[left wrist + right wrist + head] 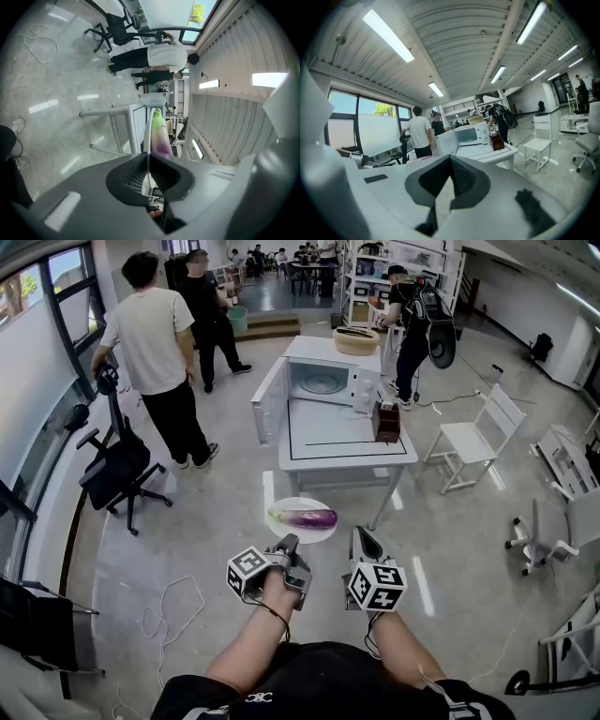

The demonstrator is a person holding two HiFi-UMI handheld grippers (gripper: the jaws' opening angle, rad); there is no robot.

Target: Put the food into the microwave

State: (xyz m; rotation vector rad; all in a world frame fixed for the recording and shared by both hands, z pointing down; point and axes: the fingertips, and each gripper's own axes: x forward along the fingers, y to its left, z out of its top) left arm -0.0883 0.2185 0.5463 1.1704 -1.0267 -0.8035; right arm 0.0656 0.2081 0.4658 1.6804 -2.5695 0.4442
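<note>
- A pale polished floor in an open hall. At 12 o'clock a white table (347, 442) bears a microwave (323, 382), its door swung open toward 9 o'clock.
- The eggplant (305, 517) lies on a white plate (300, 534), its long axis 9-to-3 and its green end at 9.
- The left gripper (289, 542) is clamped on the plate's near rim. The right gripper (361, 538) is closed and empty.
- Bare floor separates the plate from the table's near edge.

Bright ceiling strip lights (389, 35), fisheye-warped edges

A white table (347, 442) carries an open microwave (323, 381) and a brown box (386, 421).
</note>
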